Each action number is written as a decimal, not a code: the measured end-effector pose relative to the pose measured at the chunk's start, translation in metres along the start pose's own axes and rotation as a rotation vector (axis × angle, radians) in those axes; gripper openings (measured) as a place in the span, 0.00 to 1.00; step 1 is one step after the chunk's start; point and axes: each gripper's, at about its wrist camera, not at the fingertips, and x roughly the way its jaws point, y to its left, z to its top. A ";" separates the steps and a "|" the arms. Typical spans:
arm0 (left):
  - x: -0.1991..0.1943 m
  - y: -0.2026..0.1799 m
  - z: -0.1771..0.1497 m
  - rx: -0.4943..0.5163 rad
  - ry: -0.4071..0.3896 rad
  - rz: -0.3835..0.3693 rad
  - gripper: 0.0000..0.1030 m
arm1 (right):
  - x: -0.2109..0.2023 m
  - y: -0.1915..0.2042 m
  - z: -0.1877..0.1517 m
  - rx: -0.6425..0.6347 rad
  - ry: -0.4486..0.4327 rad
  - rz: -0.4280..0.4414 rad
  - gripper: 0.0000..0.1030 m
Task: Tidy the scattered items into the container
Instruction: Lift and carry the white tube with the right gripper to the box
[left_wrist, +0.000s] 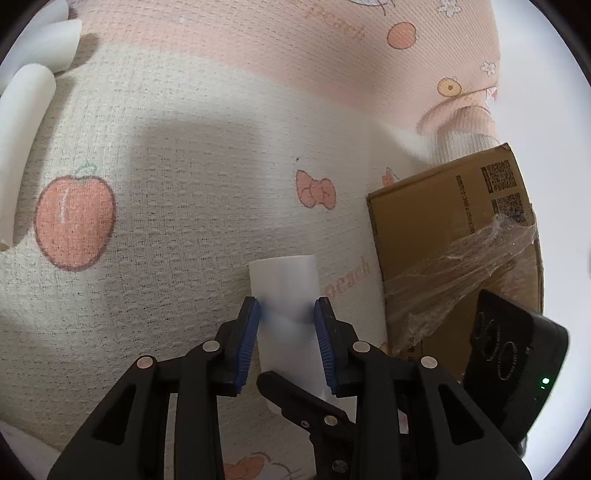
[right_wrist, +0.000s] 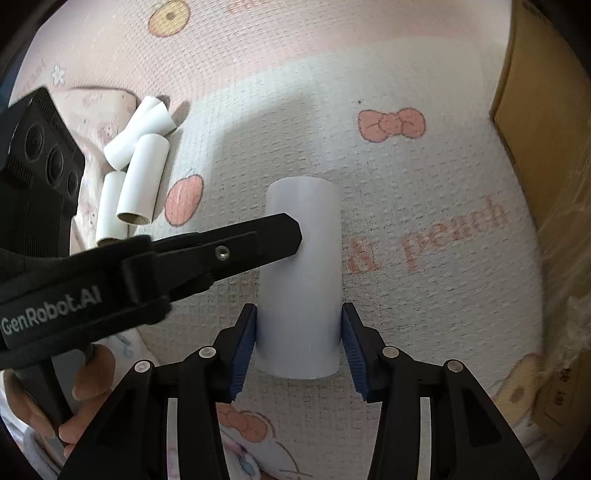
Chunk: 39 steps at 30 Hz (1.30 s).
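Note:
A white tube (left_wrist: 286, 295) (right_wrist: 301, 273) is held above a patterned mat. My left gripper (left_wrist: 288, 314) is shut on the tube, its blue pads pressed to both sides. My right gripper (right_wrist: 298, 321) also brackets the tube near its lower end, pads touching its sides. The left gripper's black finger (right_wrist: 236, 247) crosses the right wrist view and meets the tube. A finger of the right gripper (left_wrist: 295, 398) shows low in the left wrist view. A brown cardboard box (left_wrist: 454, 240) (right_wrist: 543, 122) stands to the right.
Several white tubes (right_wrist: 136, 173) lie piled on the mat at the left; they also show in the left wrist view (left_wrist: 26, 122). Crumpled clear plastic wrap (left_wrist: 461, 273) hangs over the box. The mat (left_wrist: 184, 184) has peach and bow prints.

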 end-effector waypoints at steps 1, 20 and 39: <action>0.000 0.000 0.000 -0.005 -0.002 -0.005 0.33 | 0.000 0.000 0.000 0.002 -0.006 0.006 0.42; -0.033 -0.025 -0.036 -0.051 -0.132 -0.026 0.45 | -0.049 0.024 -0.017 -0.114 -0.100 -0.031 0.41; -0.124 -0.208 -0.055 0.243 -0.348 -0.040 0.44 | -0.226 0.011 -0.043 -0.209 -0.476 -0.069 0.41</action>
